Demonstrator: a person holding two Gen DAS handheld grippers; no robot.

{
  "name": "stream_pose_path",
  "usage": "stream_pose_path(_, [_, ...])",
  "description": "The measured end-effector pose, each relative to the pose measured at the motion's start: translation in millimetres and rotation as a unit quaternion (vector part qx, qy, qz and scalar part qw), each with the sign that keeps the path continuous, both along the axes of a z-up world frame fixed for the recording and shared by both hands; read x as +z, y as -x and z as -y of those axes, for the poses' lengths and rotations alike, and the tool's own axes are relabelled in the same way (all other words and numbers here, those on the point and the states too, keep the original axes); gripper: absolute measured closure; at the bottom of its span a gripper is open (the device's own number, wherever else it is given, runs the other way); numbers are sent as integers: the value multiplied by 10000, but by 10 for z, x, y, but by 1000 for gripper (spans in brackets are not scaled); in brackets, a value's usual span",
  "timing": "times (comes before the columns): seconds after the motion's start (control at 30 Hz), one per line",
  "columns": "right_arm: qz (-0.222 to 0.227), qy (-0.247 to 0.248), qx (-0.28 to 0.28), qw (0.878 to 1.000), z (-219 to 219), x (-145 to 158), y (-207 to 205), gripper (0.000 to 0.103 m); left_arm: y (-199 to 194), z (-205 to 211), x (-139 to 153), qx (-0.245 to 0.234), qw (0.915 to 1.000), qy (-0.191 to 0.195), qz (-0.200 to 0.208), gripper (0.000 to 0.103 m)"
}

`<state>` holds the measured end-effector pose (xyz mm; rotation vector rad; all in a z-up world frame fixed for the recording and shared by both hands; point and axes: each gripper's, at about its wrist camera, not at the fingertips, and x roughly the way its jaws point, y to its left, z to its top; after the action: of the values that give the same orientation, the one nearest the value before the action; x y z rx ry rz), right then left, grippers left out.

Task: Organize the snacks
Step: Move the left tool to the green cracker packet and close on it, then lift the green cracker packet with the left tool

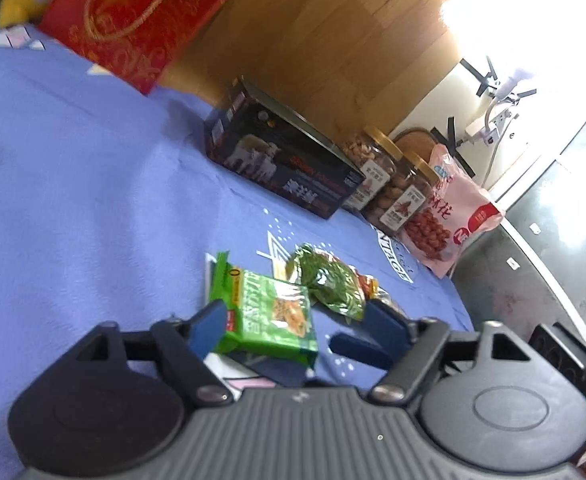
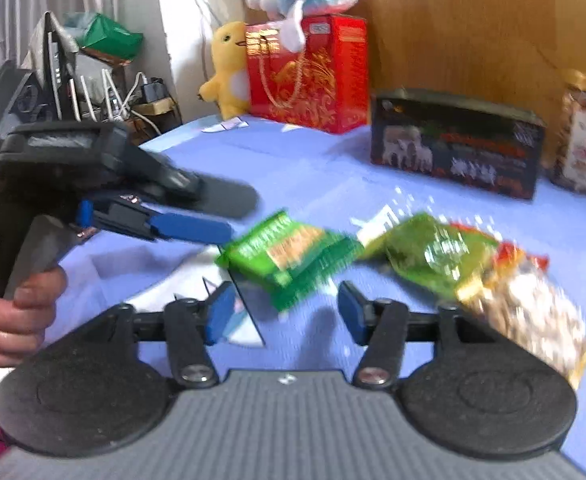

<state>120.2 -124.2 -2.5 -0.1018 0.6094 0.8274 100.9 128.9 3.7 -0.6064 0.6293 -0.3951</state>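
The green snack packet [image 1: 269, 316] lies on the blue tablecloth [image 1: 93, 200], between the spread jaws of the left gripper [image 1: 293, 326], close against the left blue pad with a clear gap to the right one; a crumpled green bag [image 1: 331, 282] lies just beyond it; in the right wrist view the right gripper [image 2: 285, 316] stands apart and empty, the packet [image 2: 293, 256] just ahead of its fingertips; a hand [image 2: 13, 312] holds the left gripper [image 2: 213, 216] beside it.

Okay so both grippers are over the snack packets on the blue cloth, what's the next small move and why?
Probably ease the left gripper forward and close on the flat green packet. Its jaws are open, the packet lies loose on the blue cloth just ahead between the fingers, and the right gripper is also open and holds nothing.
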Motion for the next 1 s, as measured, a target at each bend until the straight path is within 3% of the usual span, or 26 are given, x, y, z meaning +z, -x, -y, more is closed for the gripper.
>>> stream_pose_path(0.13, [36,-3,-81,10000,12,-63,11,36,39,-88,-40,290,9996,57,-28,22])
stream_pose_path(0.33, [102,103,-92,9999,-36,-56,47,32,104,-208,-18,530,9984,-147,94,22])
stream_pose_path(0.5, [388,237,-120,9989,-96,-34,79,19,67,-206,-13,401,9991,-97,72,24])
stream_pose_path(0.67, [659,484,-104,9966,-187,-20,30,16,-63,-80,-7,116,9997,-200,-3,32])
stream_pose_path(0.73, [532,670,-44,9963,-251,-38,-51,23,-143,1,-21,2,9996,-278,-111,38])
stream_pose_path(0.8, [385,589,4,9975,-277,-50,-128,46,-214,92,-63,-98,9990,-388,-220,48])
stream_pose_path(0.87, [395,577,40,9975,-309,-33,-128,63,-234,180,-71,-158,9986,-449,-220,50])
stream_pose_path(0.93, [371,532,59,9979,-304,-18,-132,70,-238,218,-12,-293,9987,-403,-103,57])
stream_pose_path(0.97, [324,463,88,9984,-290,-14,-136,80,-244,219,31,-339,9989,-317,-77,57])
stream_pose_path(1.0, [338,378,94,9987,-270,8,-134,83,-258,232,78,-357,9988,-324,-32,58])
